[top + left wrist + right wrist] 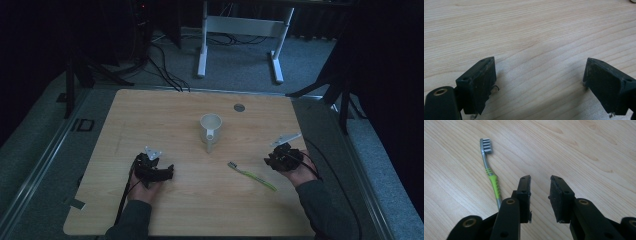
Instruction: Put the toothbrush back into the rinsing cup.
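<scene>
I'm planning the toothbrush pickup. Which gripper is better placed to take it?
Right, probably. The right gripper sits just beside the toothbrush, jaws parted and empty. The left gripper lies farther off, facing bare table.

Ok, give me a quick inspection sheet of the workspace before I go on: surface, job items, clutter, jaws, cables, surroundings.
Surface: light wooden table, bare wood, a small round grey disc near its far edge.
Job's things: green and grey toothbrush lying flat, bristle end towards the white mug; the mug stands upright at mid-table, handle towards the person.
Clutter: nothing seen.
Grippers: left gripper low over bare wood, jaws wide apart, nothing between them; right gripper beside the toothbrush, jaws narrowly apart, nothing between them.
Cables: one trails from each gripper; more on the floor beyond the table.
Surroundings: grey carpet, white desk frame, dark stands.
</scene>
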Demonstrator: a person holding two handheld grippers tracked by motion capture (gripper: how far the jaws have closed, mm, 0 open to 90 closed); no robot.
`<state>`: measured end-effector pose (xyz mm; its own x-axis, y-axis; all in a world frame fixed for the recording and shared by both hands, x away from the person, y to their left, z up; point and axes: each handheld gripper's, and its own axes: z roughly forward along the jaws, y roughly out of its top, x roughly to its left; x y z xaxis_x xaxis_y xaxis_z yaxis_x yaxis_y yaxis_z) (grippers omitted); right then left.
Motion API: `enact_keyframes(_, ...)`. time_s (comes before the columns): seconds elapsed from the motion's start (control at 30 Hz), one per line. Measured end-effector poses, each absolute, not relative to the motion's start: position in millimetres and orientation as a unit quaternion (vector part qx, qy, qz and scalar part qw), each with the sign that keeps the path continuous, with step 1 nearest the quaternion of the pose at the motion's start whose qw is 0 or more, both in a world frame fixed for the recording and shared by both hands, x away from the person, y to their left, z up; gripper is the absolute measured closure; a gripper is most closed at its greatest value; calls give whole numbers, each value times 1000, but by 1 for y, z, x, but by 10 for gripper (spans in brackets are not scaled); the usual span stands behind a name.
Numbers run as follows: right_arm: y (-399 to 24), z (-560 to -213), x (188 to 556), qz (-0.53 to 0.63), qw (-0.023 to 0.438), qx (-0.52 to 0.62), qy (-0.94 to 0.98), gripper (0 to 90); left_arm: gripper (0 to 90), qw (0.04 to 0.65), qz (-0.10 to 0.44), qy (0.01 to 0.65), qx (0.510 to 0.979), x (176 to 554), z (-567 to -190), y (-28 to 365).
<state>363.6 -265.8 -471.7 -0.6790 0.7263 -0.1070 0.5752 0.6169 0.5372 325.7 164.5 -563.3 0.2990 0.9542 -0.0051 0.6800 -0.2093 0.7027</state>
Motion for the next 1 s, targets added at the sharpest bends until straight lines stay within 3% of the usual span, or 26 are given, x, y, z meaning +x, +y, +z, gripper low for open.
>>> enact_keyframes(1.0,-243,-469,371,204,134,326,913,708,119,308,223,549,744,326,-563,164)
